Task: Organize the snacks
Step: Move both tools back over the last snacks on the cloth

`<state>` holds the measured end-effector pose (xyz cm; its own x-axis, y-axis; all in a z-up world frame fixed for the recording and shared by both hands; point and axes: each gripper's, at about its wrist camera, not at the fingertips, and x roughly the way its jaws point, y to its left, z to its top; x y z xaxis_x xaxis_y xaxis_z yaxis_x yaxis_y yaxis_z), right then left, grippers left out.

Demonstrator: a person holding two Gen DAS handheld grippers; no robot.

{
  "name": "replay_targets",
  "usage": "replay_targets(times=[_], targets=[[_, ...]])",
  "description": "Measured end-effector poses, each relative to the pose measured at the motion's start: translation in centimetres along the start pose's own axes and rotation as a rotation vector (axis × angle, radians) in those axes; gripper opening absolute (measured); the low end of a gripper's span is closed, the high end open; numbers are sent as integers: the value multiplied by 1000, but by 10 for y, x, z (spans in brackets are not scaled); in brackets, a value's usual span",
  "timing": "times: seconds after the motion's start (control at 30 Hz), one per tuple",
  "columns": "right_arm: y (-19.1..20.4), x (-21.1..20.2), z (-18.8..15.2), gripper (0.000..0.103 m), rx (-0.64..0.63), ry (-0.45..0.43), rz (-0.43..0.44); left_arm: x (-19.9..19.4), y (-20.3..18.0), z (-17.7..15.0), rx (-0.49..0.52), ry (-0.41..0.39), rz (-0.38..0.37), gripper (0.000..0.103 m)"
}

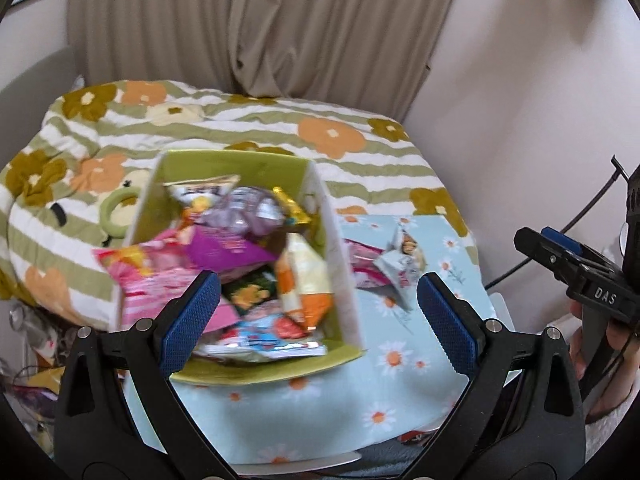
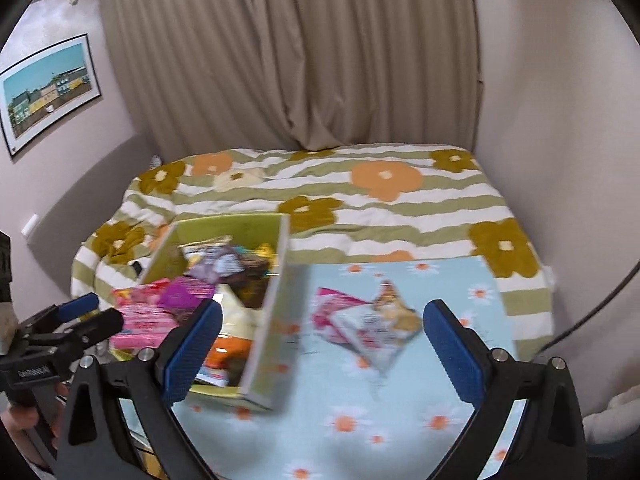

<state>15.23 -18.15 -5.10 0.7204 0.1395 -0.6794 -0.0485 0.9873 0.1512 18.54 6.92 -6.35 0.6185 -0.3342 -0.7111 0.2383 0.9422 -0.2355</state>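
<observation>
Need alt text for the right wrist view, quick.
Open right gripper hovers above two snack packets lying on a light blue daisy cloth. To their left stands a green box full of snacks.

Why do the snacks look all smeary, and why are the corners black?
Left wrist view: the snack packets in the green box are smeared by motion blur; the gripper fingers stay sharp. Right wrist view: the loose packets on the daisy cloth blur too. Both views: the fisheye lens bends edges and leaves black corners.
</observation>
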Motion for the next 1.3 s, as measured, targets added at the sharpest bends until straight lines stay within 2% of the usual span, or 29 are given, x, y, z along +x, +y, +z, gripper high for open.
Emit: replay_targets(times=[0.17, 0.3, 0.4, 0.53, 0.9, 1.07, 1.3], targets=[[-55, 8, 5, 100, 42, 34, 30, 31, -42, 0, -21, 41, -4, 98], [-85, 23, 7, 100, -14, 80, 55, 57, -74, 1, -32, 60, 19, 98], [-106, 47, 8, 100, -22, 141, 85, 81, -94, -2, -52, 78, 41, 98], [-131, 88, 2, 100, 55, 244, 163, 113, -113, -9, -75, 117, 79, 98], [-155, 223, -39, 100, 330, 530, 321, 173, -113, -22, -130, 183, 192, 98], [-159, 253, -54, 100, 481, 580, 384, 193, -112, -17, -119, 203, 213, 98], [-158, 267, -60, 99, 551, 591, 396, 211, -110, -9, -107, 225, 225, 98]])
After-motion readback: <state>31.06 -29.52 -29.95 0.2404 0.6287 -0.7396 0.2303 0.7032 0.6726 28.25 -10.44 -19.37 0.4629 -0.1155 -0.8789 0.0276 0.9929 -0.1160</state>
